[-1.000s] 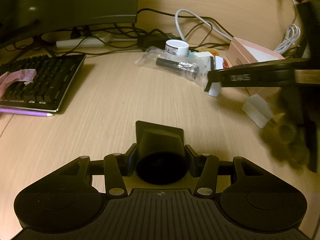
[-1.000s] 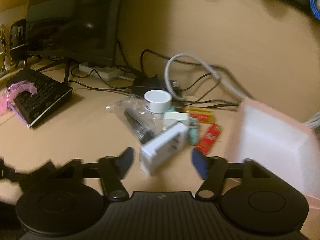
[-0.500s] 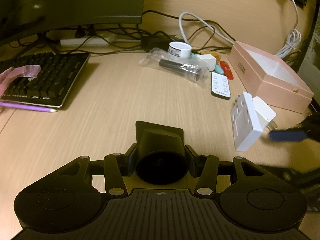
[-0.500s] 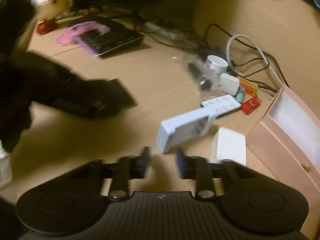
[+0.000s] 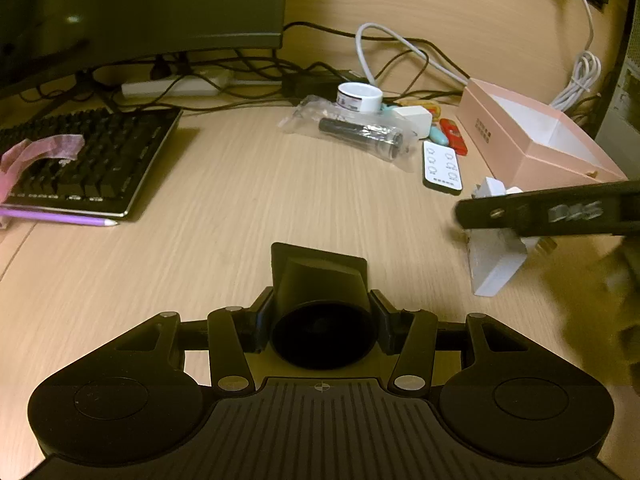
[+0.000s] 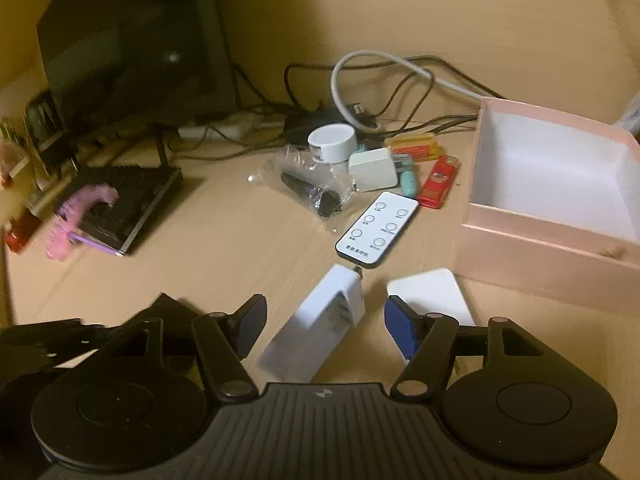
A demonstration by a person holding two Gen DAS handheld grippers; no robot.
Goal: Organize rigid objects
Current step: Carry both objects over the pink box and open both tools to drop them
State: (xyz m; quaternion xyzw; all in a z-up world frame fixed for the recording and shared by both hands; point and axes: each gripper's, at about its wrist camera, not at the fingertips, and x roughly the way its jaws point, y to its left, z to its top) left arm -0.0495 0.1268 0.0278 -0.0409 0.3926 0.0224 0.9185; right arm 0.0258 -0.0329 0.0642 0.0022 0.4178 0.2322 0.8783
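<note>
My left gripper is shut on a black funnel-shaped object and holds it over the wooden desk. My right gripper is open, its blue-padded fingers either side of a white plug adapter lying on the desk; the adapter also shows in the left wrist view under the right gripper's finger. An open pink box stands to the right, empty inside. A white remote, a white charger cube, a red lighter and a bagged black tube lie beyond.
A white flat block lies by the right finger. A white round jar, a black keyboard with a pink strip, a purple pen, a monitor and tangled cables line the back.
My right gripper carried the white adapter toward the pink box, set it on the desk and opened. My left gripper has stayed still with the black object.
</note>
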